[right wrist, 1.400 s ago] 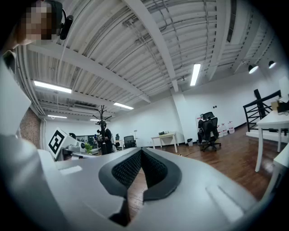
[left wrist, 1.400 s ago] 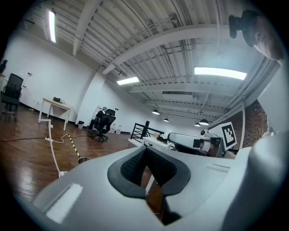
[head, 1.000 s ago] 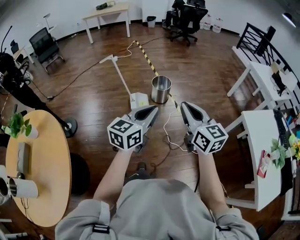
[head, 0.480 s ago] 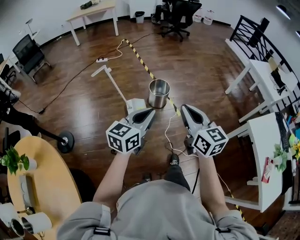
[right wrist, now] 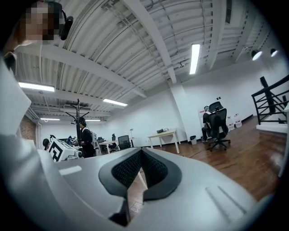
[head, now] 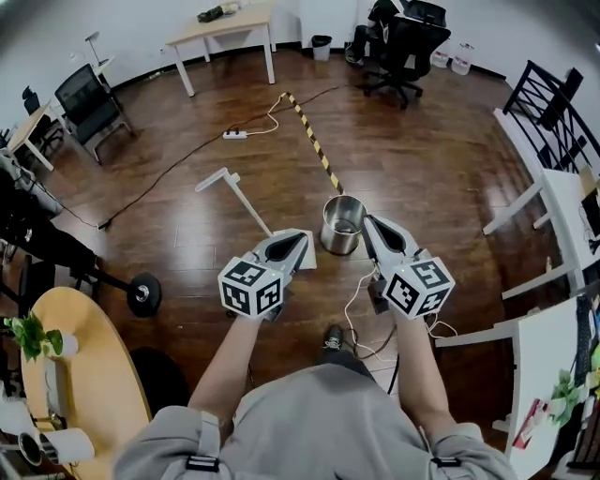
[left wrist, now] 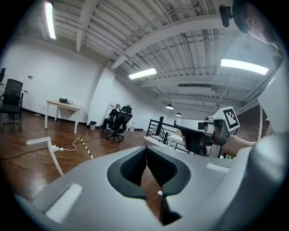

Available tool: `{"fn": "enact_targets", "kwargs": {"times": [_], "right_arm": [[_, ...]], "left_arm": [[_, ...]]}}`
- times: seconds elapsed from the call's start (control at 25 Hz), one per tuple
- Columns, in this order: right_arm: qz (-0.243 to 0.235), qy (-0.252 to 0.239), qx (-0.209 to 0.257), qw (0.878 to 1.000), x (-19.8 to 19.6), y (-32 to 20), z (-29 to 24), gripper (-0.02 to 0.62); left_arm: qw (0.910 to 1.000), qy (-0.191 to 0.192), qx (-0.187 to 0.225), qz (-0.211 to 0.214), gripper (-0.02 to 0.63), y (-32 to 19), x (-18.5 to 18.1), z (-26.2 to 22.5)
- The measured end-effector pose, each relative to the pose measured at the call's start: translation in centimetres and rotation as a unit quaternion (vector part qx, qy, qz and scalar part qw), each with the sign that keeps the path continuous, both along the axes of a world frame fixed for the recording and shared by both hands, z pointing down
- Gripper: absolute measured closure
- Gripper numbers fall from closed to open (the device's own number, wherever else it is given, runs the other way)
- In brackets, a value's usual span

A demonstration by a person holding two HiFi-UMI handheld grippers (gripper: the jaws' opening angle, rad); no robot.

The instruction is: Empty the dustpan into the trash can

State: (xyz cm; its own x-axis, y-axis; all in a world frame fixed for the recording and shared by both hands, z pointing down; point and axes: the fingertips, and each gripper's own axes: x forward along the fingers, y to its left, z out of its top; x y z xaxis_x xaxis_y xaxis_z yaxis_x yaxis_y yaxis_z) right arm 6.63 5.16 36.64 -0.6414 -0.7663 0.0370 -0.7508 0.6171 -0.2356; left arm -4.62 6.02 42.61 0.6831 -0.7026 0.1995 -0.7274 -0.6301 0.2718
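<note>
Holding both tools out ahead of you, you have the left gripper (head: 302, 238) clenched, its pads meeting with nothing between them, and the right gripper (head: 368, 223) likewise pinched together and empty. Just beyond their tips the steel trash can (head: 343, 225) stands upright on the wood floor (head: 422, 159), between the two grippers. Just left of it sits the white dustpan (head: 246, 199), its pan partly hidden under your left gripper and its long handle slanting away. Farther off, striped tape (head: 312, 142) runs across the floor, and a wooden table (head: 225, 21) stands by the far wall.
</note>
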Motion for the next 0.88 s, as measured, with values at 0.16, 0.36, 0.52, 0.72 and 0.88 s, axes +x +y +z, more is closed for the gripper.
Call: {"fn": "enact_targets", "kwargs": {"times": [0.16, 0.36, 0.52, 0.72, 0.88], "right_arm": [[-0.034, 0.012, 0.005, 0.999, 0.4, -5.9, -0.1, 0.597], [-0.053, 0.001, -0.009, 0.999, 0.3, -12.4, 0.9, 0.597], [-0.069, 0.004, -0.025, 0.997, -2.0, -15.5, 2.4, 0.597], [-0.090, 0.034, -0.030, 0.995, -6.8, -20.0, 3.7, 0.597], [-0.091, 0.054, -0.035, 0.994, -11.0, -24.1, 3.9, 0.597]], "left_arm": [[0.9984, -0.009, -0.022, -0.051, 0.600, -4.7, -0.3, 1.4], [0.9919, -0.017, -0.043, -0.118, 0.600, -9.3, -2.7, 3.4], [0.9868, -0.027, -0.048, -0.152, 0.600, -12.8, -5.9, 5.0], [0.9743, -0.039, -0.042, -0.218, 0.600, -18.8, -12.4, 7.8], [0.9666, -0.048, -0.072, -0.241, 0.560, -23.1, -17.7, 12.1]]}}
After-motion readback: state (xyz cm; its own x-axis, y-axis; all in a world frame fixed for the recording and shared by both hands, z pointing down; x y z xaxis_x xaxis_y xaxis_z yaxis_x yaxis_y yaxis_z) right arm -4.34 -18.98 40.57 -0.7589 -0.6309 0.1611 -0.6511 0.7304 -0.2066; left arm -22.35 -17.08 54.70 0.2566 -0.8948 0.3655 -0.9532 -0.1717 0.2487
